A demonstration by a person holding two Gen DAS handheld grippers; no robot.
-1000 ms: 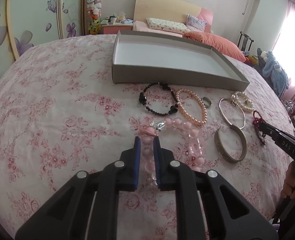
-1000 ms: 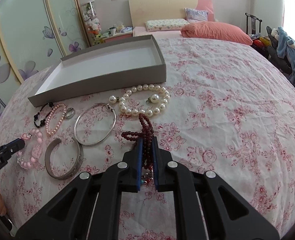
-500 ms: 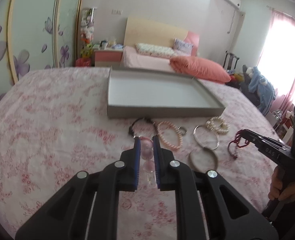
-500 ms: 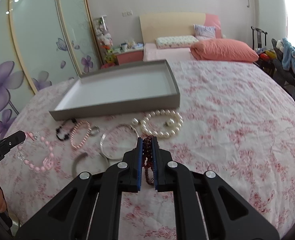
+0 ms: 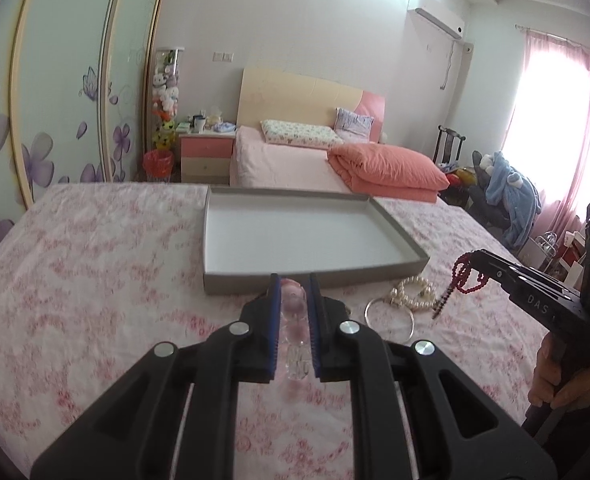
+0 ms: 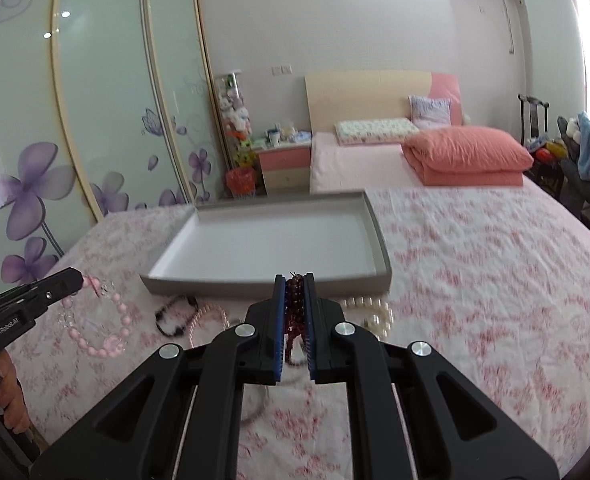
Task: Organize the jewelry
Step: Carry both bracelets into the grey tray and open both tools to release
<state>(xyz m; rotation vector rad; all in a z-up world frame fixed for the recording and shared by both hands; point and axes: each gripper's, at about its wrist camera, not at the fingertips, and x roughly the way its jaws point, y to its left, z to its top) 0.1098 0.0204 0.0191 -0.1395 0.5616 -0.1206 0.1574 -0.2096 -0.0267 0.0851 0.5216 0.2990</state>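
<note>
The left tongs [image 5: 293,286] are clamped on a pink bead bracelet [image 6: 95,328], which hangs from their tips above the flowered bedspread [image 5: 95,280]; in the left wrist view its pale pink and clear beads show between the blue pads [image 5: 273,320]. The right tongs [image 6: 294,286] are clamped on a dark red bead bracelet [image 5: 469,276], whose loops dangle in the air with a short tassel end below. Both pieces are held clear of the bed, in front of the near wall of an open grey tray [image 5: 375,274] with a white floor, which lies on the bedspread. On the bedspread just in front of the tray lie a white pearl bracelet [image 5: 413,294], a thin silver bangle [image 5: 391,318] touching it, a black bead bracelet [image 6: 171,318] and a peach pearl bracelet [image 6: 211,318] beside that. A hand [image 5: 567,380] grips the handle of the right tongs, and another hand [image 6: 9,392] grips the left.
</note>
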